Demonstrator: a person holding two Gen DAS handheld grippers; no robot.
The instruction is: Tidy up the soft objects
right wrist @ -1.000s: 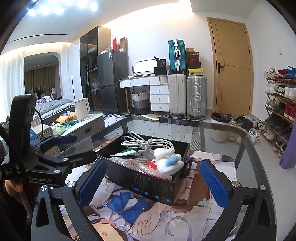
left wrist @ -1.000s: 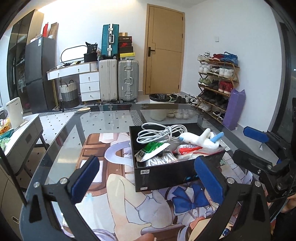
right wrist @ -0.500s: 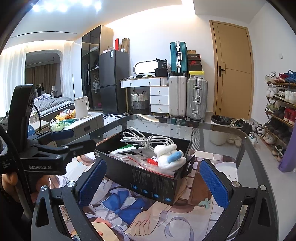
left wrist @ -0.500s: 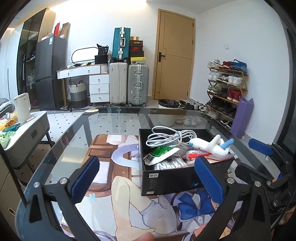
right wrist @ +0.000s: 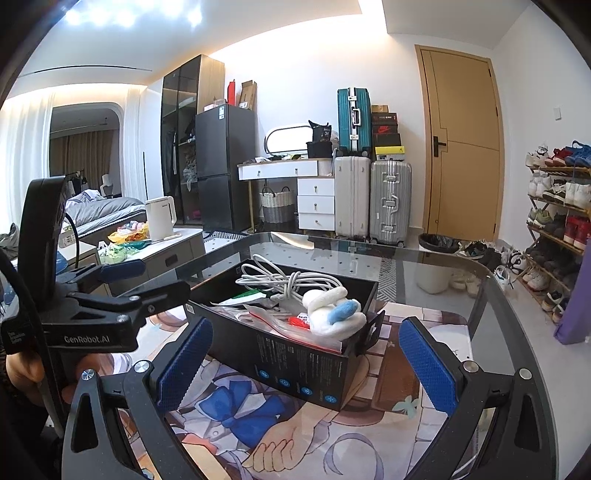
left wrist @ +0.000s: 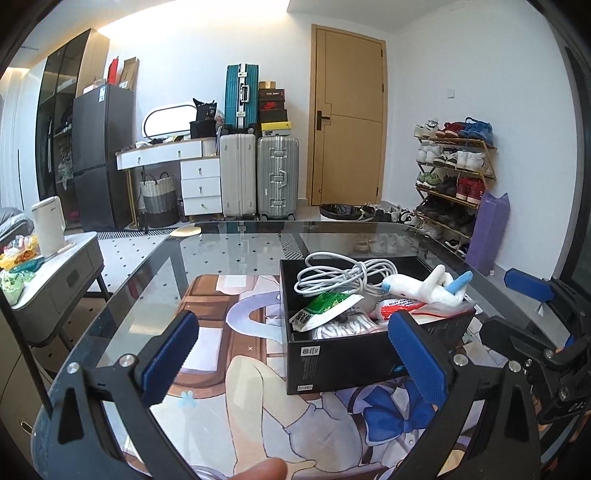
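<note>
White walls; wooden door (left wrist: 347, 118) at the back. Three suitcases (left wrist: 277, 177) beside a white drawer desk (left wrist: 173, 155). Dark fridge (left wrist: 101, 155) at left, shoe rack (left wrist: 456, 177) at right. Bed (right wrist: 99, 210) in a far alcove. Recessed ceiling lights (right wrist: 122, 14).

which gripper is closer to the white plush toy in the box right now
Right, by a modest margin. The right gripper faces the box corner where the white plush toy lies. The left gripper faces the box's other side, the toy toward its far right.
</note>
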